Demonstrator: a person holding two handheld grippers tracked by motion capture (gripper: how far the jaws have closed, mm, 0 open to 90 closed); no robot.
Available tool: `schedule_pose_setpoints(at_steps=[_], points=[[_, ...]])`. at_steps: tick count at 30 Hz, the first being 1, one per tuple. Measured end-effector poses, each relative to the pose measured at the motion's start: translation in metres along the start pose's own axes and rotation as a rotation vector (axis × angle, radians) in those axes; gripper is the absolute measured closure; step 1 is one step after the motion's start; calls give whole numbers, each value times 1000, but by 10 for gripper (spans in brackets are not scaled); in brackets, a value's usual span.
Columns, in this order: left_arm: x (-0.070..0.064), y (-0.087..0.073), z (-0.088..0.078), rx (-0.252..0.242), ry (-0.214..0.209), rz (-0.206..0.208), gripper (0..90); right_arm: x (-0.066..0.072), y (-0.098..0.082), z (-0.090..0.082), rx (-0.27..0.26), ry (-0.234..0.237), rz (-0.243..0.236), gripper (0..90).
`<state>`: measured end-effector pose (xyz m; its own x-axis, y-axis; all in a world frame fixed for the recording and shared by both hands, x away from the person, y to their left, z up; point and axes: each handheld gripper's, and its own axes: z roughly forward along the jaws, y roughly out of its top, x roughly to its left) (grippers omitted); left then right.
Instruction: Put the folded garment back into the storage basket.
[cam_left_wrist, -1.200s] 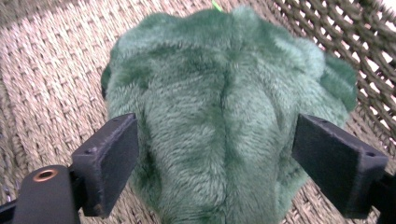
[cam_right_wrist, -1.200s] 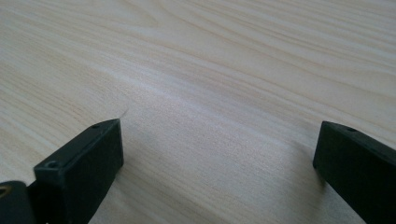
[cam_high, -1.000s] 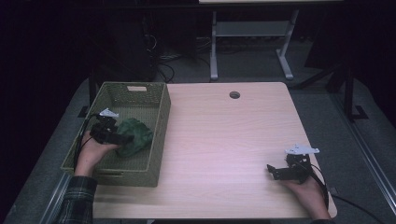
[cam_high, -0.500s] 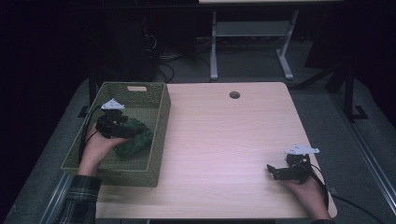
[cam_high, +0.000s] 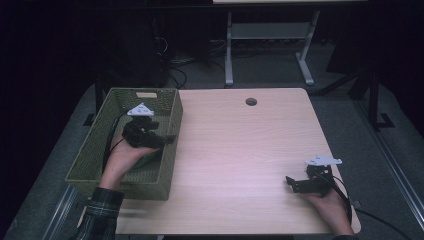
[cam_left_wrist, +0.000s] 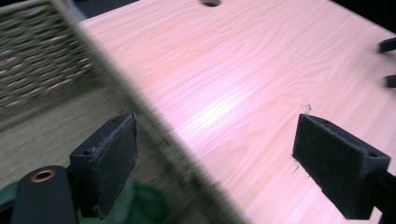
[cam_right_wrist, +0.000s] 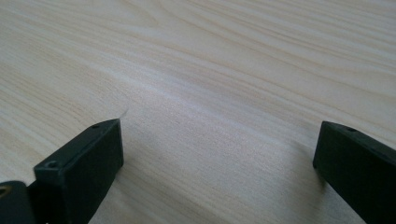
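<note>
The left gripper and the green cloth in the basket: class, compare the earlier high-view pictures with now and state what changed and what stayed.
The left gripper has moved from over the green cloth toward the basket's table-side wall, jaws open and empty; the cloth lies below them in the basket. The right gripper, open on the table, and the basket stayed put.

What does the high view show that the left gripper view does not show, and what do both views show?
High view alone: the whole green wicker basket at the table's left edge, the left gripper above it, and the person's hands. Left gripper view alone: its black pads, wide apart, astride the basket's rim. Both share the wooden table, its cable hole, a green cloth in the basket, and the right gripper.
</note>
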<state>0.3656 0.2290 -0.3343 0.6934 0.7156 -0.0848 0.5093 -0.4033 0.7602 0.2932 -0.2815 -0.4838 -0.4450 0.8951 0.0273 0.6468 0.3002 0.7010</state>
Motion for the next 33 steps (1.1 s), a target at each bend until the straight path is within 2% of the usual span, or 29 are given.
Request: schedule_pose_setpoints(at_steps=[2, 3, 6, 7, 8, 14, 15, 19, 24, 33], points=[[-12, 6, 7, 3, -22, 18, 136, 0, 0, 0, 0, 0, 0, 14], [-12, 6, 7, 3, -22, 18, 136, 0, 0, 0, 0, 0, 0, 14], [-23, 11, 14, -9, -50, 21, 136, 0, 0, 0, 0, 0, 1, 14], [-29, 14, 17, -12, -60, 35, 136, 0, 0, 0, -1, 1, 1, 14], [-29, 14, 17, -12, -60, 35, 136, 0, 0, 0, -1, 1, 1, 14], [-51, 21, 33, -29, -80, 59, 136, 0, 0, 0, 0, 0, 0, 14], [-58, 23, 39, -31, -92, 63, 136, 0, 0, 0, 0, 0, 1, 14], [-68, 23, 48, -41, -100, 70, 136, 0, 0, 0, 0, 0, 0, 14], [-79, 17, 68, -17, -111, 100, 136, 0, 0, 0, -1, 0, 1, 14], [-97, 2, 98, 16, -112, 127, 136, 0, 0, 0, 0, 0, 1, 14]])
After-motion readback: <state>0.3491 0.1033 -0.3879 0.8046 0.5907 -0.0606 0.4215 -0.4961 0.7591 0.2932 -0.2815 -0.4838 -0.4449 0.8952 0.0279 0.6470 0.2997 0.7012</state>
